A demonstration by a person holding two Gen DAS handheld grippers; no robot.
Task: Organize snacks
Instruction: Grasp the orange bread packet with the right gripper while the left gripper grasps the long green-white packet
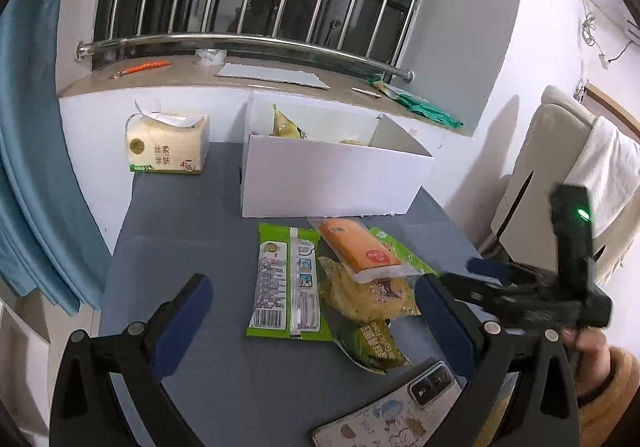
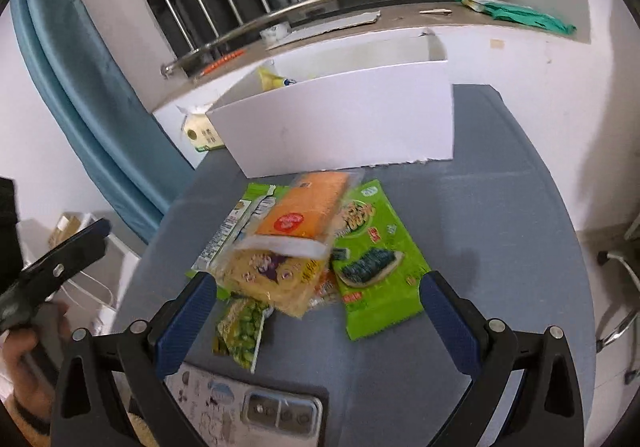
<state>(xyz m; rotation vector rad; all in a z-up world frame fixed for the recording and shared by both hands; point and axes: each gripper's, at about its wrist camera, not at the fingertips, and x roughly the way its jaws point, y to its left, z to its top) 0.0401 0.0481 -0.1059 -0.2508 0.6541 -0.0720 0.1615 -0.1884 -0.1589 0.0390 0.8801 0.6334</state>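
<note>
A pile of snack packets lies on the grey table in front of a white box (image 1: 332, 183) (image 2: 340, 127). An orange packet (image 1: 356, 247) (image 2: 308, 215) rests on top of a yellow packet (image 1: 368, 295) (image 2: 268, 275). A green packet (image 1: 286, 283) (image 2: 236, 223) lies face down at the left. A green seaweed packet (image 2: 376, 259) lies at the right. A small green pea packet (image 1: 370, 343) (image 2: 240, 331) sits nearest. Inside the box a yellow packet (image 1: 284, 125) (image 2: 272, 79) shows. My left gripper (image 1: 312, 303) is open above the pile. My right gripper (image 2: 320, 299) is open around the pile's near edge.
A phone (image 1: 384, 411) (image 2: 248, 407) lies at the table's near edge. A tissue pack (image 1: 168, 145) (image 2: 200, 133) stands left of the box. The windowsill (image 1: 280, 79) behind holds tape, cardboard and a green bag. A blue curtain (image 1: 28, 151) hangs left; a chair (image 1: 560, 175) stands right.
</note>
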